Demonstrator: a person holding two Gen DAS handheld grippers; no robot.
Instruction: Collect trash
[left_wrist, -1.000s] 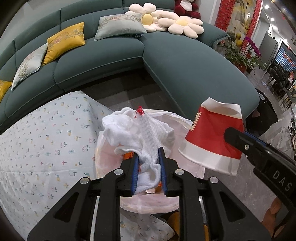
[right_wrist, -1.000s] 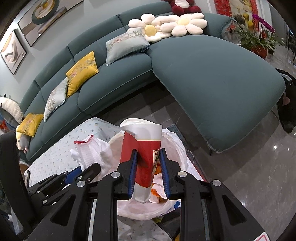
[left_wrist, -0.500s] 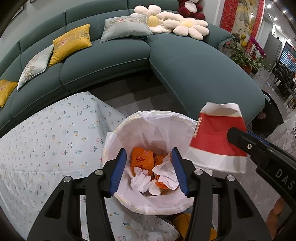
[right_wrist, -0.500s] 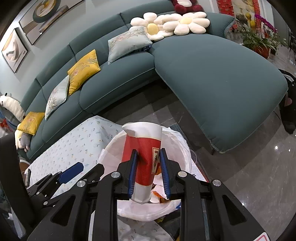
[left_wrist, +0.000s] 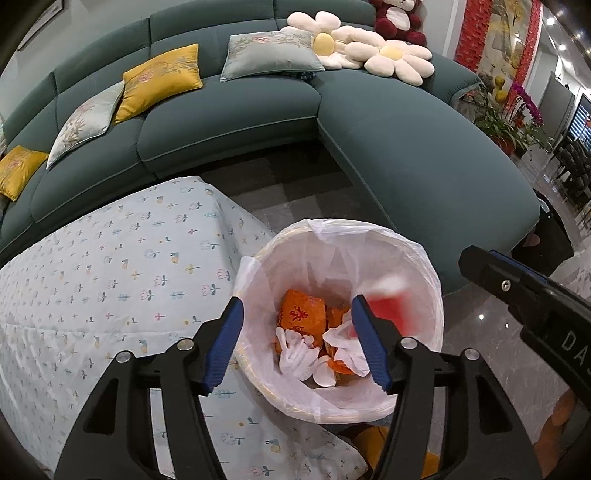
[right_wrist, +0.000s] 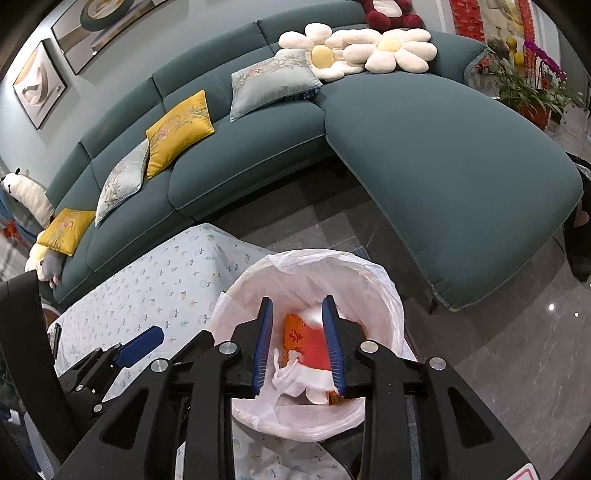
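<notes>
A wide teal sofa (left_wrist: 229, 110) curves round the far side of the room, with yellow and grey cushions along its back and two daisy-shaped pillows (left_wrist: 369, 55) at its far right corner, and in front of it stands a low table under a pale flowered cloth (left_wrist: 110, 266). Just beside the near right corner of that table sits the waste bin (left_wrist: 428, 280), lined with a thin white bag, and both tools hang right above its mouth. The left gripper (left_wrist: 299, 343) has its blue fingers spread wide with nothing between them. The right gripper (right_wrist: 300, 347) is parted too, and a red and white paper cup (right_wrist: 314, 347), blurred as if dropping, is inside the bin below it, touching neither finger. It lies among orange wrappers (left_wrist: 301, 314) and crumpled white tissue (left_wrist: 297, 356). To my eye the step in hand is the drop itself, and it looks all but done. The next move calls for lifting both tools clear of the bag's loose rim without snagging it, then looking over the table for anything left; no more trash shows on the cloth in either view
</notes>
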